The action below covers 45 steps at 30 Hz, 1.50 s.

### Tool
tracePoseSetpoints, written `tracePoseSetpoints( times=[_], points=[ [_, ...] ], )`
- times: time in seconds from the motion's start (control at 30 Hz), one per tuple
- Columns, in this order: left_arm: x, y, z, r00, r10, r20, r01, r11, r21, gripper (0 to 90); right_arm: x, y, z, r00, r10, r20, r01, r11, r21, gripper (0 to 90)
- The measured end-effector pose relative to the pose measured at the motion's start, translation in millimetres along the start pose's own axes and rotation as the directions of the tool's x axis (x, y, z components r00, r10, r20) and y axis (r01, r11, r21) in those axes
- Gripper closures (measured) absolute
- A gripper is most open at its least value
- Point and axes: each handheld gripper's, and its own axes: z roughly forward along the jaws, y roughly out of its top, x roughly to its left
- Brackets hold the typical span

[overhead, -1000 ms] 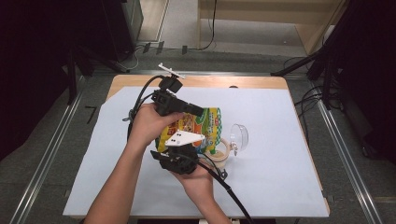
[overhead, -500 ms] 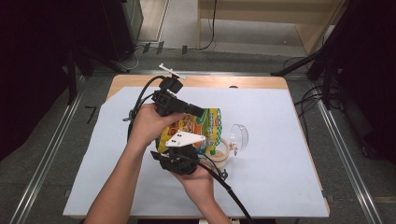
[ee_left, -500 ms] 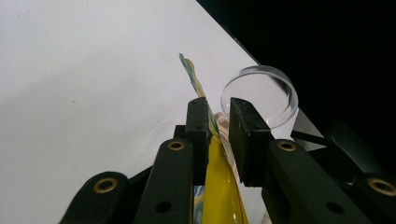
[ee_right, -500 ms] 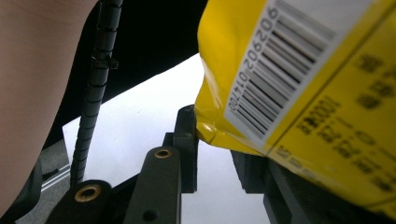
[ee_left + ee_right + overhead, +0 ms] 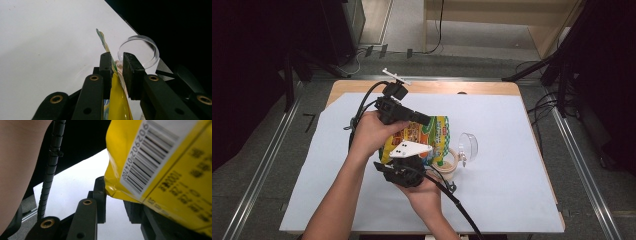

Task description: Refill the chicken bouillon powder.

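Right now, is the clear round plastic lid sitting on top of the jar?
No, the clear round plastic lid stands tilted on the white table cover, beside the open jar.

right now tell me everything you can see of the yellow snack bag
The yellow snack bag is a glossy plastic pouch with green and orange print and a white barcode panel on its back. It is held up off the white sheet, tilted over the small jar. The left claw pinches a thin edge of it between both jaws. The right claw grips a crumpled lower corner. Whether it is open cannot be told.
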Motion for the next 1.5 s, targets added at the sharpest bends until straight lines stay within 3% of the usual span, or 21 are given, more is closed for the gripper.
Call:
tracePoseSetpoints(
  times=[1.5],
  points=[
    [-2.9, 1.0, 0.9, 0.9999, 0.013, 0.008, -0.013, 0.9999, -0.01, 78.9, -0.3, 0.0, -2.7, 0.9999, -0.008, 0.014, 0.008, 1.0, 0.0, 74.9]
  ],
)
